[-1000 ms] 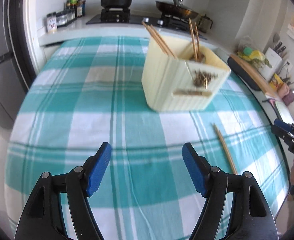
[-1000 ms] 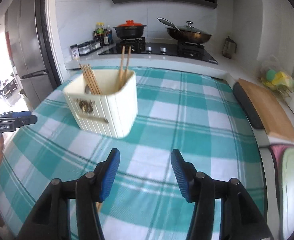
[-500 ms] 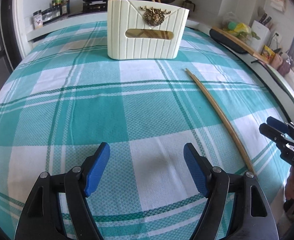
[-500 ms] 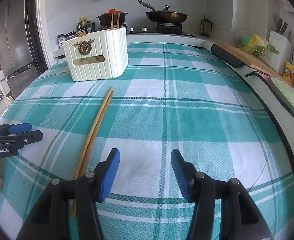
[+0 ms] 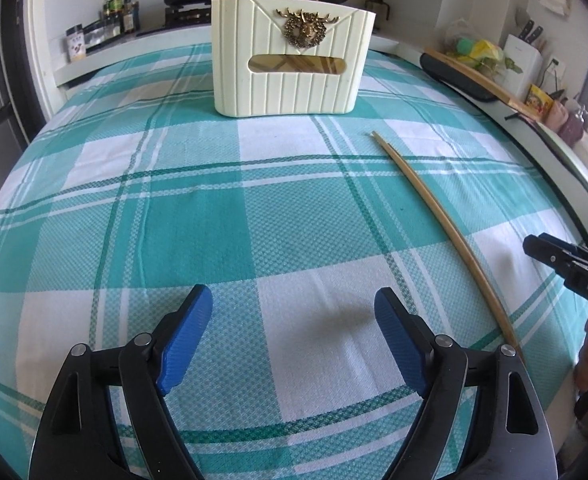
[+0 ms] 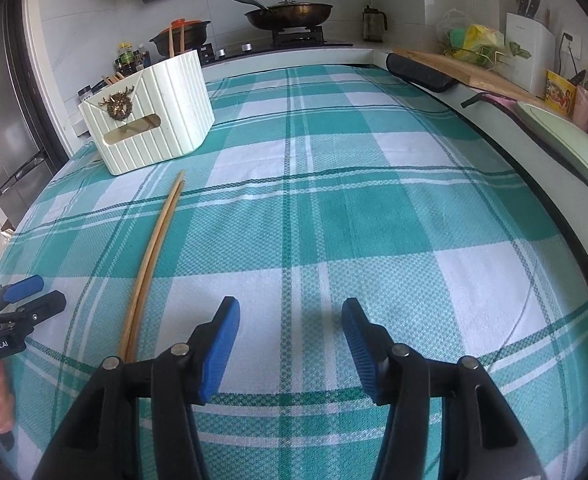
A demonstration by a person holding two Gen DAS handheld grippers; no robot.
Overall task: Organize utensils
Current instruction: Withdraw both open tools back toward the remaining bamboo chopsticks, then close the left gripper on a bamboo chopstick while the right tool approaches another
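Note:
A pair of wooden chopsticks (image 5: 446,228) lies on the teal checked tablecloth (image 5: 198,216), between my two grippers. A cream ribbed utensil holder (image 5: 290,60) with a brass deer emblem stands at the far side and has several chopsticks in it. My left gripper (image 5: 294,304) hovers low over the cloth, left of the chopsticks, its jaws opening with nothing between them. My right gripper (image 6: 290,312) is open and empty, just right of the chopsticks (image 6: 154,248). The holder (image 6: 150,128) sits at the far left in the right wrist view.
Behind the table runs a counter with a stove, a red-lidded pot (image 6: 182,32) and a wok (image 6: 294,12). A cutting board (image 6: 466,68), a knife block (image 6: 530,48) and bags line the right counter. A fridge (image 6: 6,148) stands at the left.
Both grippers came down and back toward the near table edge; the holder now looks farther away. The chopsticks on the cloth came fully into view. The left jaws widened slightly.

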